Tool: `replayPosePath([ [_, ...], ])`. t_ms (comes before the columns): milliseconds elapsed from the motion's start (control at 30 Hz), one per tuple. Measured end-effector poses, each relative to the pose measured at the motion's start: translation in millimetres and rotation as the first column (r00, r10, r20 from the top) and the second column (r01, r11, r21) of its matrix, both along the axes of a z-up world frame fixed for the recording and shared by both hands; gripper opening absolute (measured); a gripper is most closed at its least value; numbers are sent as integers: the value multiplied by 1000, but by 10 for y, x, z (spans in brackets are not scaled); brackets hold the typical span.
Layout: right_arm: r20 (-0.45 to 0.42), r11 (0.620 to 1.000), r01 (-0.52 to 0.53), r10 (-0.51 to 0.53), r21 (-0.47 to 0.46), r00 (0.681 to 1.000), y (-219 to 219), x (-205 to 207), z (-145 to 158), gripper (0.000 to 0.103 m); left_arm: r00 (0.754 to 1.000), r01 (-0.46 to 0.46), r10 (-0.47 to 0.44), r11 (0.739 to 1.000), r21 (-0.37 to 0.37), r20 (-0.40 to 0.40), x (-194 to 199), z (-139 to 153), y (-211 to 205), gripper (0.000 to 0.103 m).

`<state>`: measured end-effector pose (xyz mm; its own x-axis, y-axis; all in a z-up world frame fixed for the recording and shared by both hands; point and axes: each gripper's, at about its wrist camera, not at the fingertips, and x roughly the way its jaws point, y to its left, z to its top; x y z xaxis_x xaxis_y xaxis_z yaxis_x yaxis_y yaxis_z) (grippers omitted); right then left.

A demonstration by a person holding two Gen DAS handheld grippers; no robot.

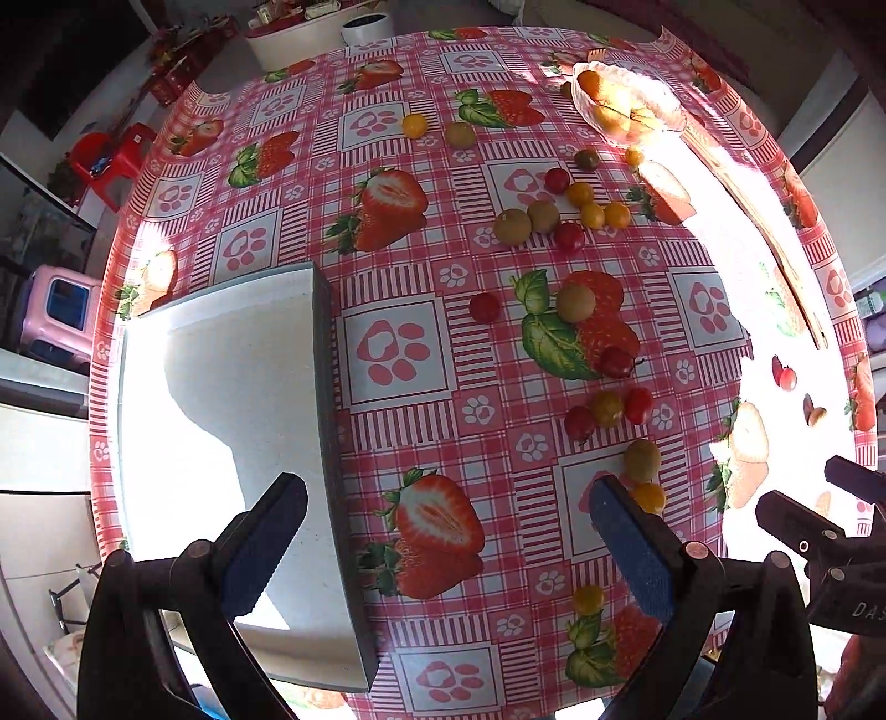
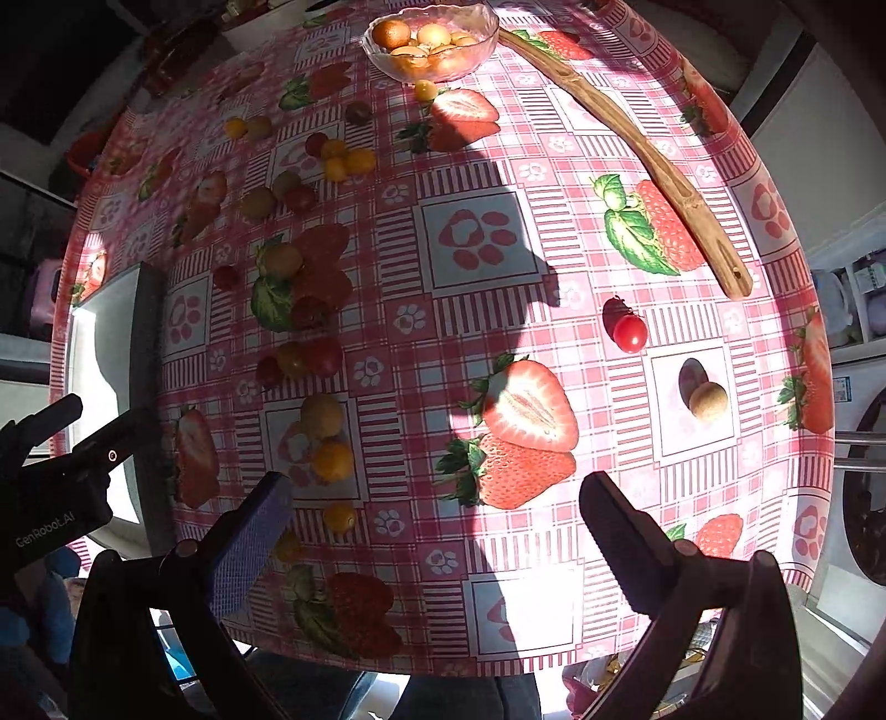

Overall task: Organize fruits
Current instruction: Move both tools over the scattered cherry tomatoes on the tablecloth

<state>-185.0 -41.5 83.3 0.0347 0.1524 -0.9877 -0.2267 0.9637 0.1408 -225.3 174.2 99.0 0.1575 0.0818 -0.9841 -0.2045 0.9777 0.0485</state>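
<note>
Several small red, yellow and brownish-green fruits (image 1: 576, 302) lie scattered over the strawberry-print tablecloth (image 1: 398, 354). A glass bowl (image 1: 626, 105) at the far side holds orange and yellow fruits; the right wrist view shows the bowl (image 2: 432, 41) too. A white rectangular tray (image 1: 221, 421) lies empty at the left. My left gripper (image 1: 443, 498) hovers open above the tray's right edge, nothing between its fingers. My right gripper (image 2: 437, 493) is open over the near table. A red tomato (image 2: 630, 332) and a round tan fruit (image 2: 709, 400) lie to its right.
A long curved wooden stick (image 2: 637, 149) lies along the table's far right side. The table edge (image 2: 387, 664) is close below the right gripper. Red and pink stools (image 1: 111, 160) and white containers (image 1: 310, 33) stand beyond the table.
</note>
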Motion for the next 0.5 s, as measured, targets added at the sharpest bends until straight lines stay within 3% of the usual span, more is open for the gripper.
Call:
replayPosePath([
  [500,-16,1000,27,-26,8,1000,26,12,20,103,999,27,-27,1000,9,-18,-77,4,-30,103],
])
